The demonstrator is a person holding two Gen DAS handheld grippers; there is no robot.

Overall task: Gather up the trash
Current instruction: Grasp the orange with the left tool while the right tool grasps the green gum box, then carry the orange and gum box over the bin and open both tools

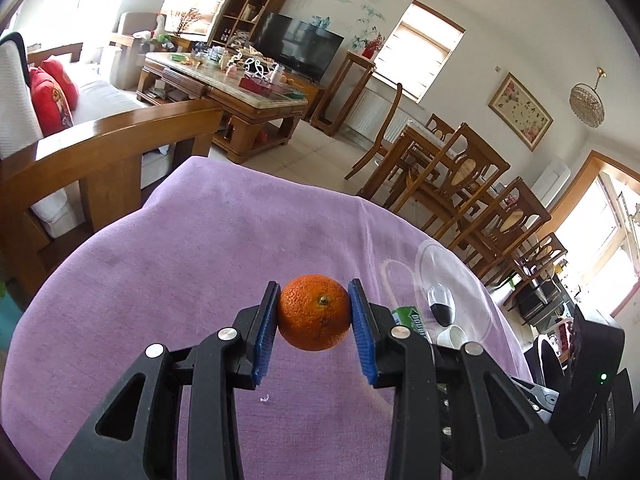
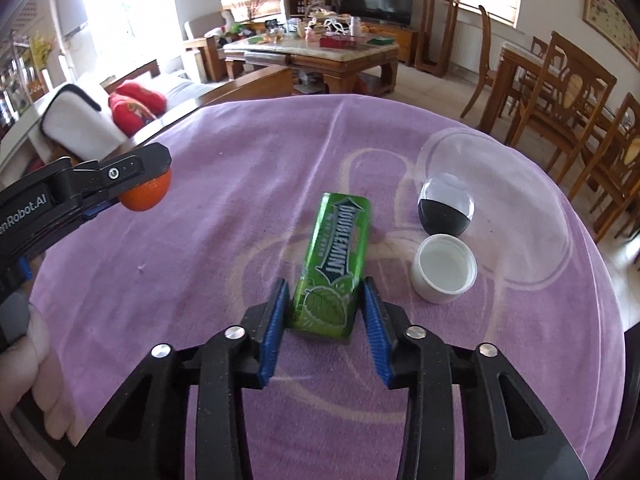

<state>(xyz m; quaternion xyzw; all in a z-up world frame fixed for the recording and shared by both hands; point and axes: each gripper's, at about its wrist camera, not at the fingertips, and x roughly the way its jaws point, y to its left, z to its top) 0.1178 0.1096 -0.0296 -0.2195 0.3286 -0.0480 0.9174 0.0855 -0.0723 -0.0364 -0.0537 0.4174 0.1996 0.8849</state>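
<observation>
An orange [image 1: 314,312] hangs above the purple cloth [image 1: 160,280], and my left gripper [image 1: 314,284] is shut on it, one blue pad on each side. The right wrist view shows that same gripper [image 2: 148,176] at the left edge, with the orange [image 2: 146,196] under its tip. A green Doublemint gum pack [image 2: 336,240] lies flat on the cloth. My right gripper [image 2: 326,282] has its pads against the two sides of the pack's near end. The left wrist view catches only a corner of the pack [image 1: 410,316] behind a finger.
A white cap [image 2: 444,270] lies open side up to the right of the pack, beside a clear round container with a black bottom [image 2: 444,210]. A hand [image 2: 36,360] holds the left gripper. Beyond the cloth stand a wooden sofa [image 1: 120,140] and dining chairs [image 2: 580,92].
</observation>
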